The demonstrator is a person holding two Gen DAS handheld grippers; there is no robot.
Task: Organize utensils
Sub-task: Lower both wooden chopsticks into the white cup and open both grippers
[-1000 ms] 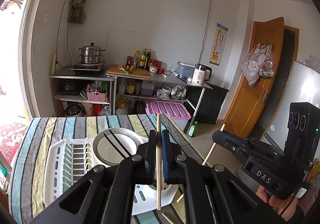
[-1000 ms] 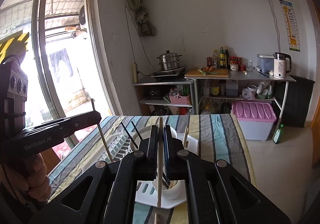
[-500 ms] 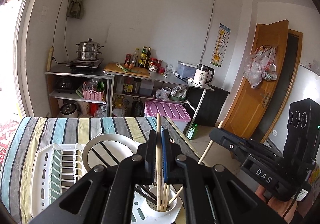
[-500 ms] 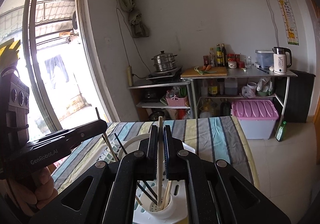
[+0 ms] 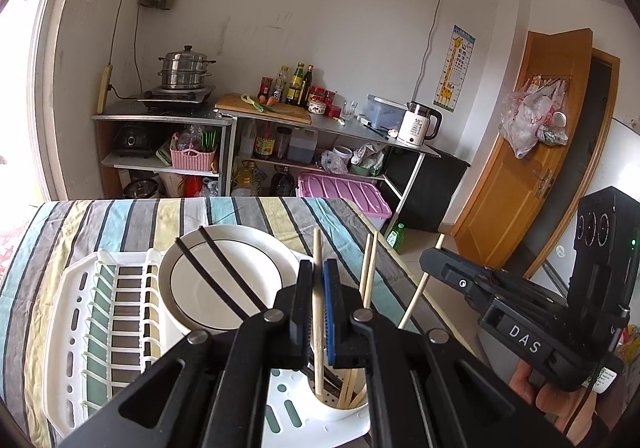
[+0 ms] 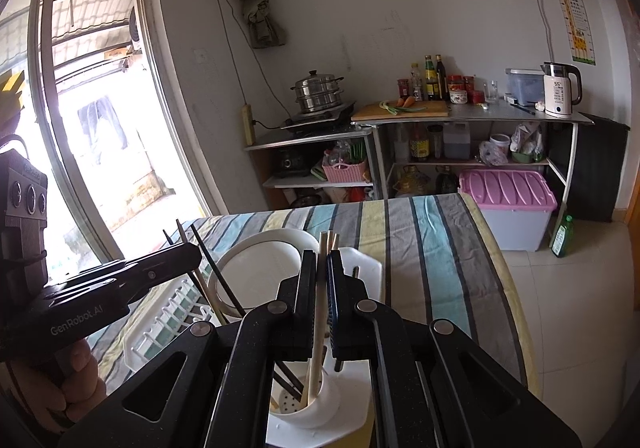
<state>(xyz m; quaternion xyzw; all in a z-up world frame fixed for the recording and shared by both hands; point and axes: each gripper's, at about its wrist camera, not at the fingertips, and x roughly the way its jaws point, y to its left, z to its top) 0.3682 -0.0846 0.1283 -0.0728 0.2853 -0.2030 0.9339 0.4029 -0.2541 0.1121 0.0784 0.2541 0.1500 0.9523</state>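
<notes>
**Desk:** What have your two claws got?

**Me:** My left gripper (image 5: pixel 319 304) is pinched tight on one pale wooden chopstick (image 5: pixel 317 312). The stick stands nearly upright between the jaws, its lower end down inside the white utensil cup (image 5: pixel 340 410). My right gripper (image 6: pixel 320 288) is clamped the same way on a second wooden chopstick (image 6: pixel 319 312), and its lower end is in that same cup (image 6: pixel 316 404).

**Desk:** Where does the cup sit?

**Me:** At the near right corner of the white drying rack (image 5: pixel 76 332), which lies on the striped tablecloth (image 5: pixel 132 220) toward the table's right edge. I see several wooden sticks in the cup already, and two black chopsticks (image 5: pixel 224 280) lean out of it across the white plate (image 5: pixel 208 288) standing in the rack.

**Desk:** Can each camera see the other tool?

**Me:** Yes. From the left wrist I see the right gripper (image 5: pixel 430 262) at the right, a hand (image 5: pixel 552 396) under it, its stick slanting down toward the cup. From the right wrist, the left gripper (image 6: pixel 194 254) comes in from the left side, over the rack's slots.
</notes>
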